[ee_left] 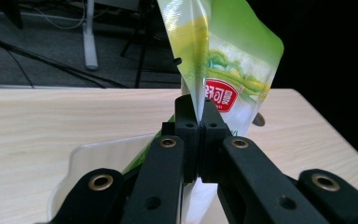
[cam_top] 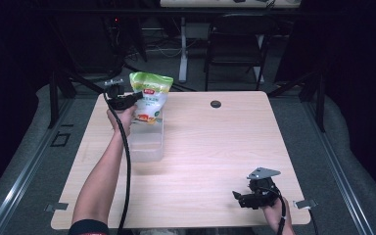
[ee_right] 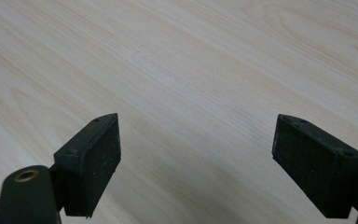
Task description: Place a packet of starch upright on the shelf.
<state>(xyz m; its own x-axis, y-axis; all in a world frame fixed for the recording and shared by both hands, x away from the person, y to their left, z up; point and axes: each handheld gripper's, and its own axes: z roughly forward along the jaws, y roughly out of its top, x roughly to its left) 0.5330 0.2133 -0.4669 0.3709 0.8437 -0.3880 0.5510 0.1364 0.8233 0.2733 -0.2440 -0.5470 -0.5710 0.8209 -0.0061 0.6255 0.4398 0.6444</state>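
Green pouch (cam_top: 151,95) edge in left gripper (cam_top: 133,99), above clear tub (cam_top: 146,142).

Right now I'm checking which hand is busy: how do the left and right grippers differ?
The left gripper has its jaws shut on the green-and-white plastic pouch, raised above the clear plastic container; the right gripper has its jaws wide open, holding nothing, low over the light wooden table. Both are black and hand-held.
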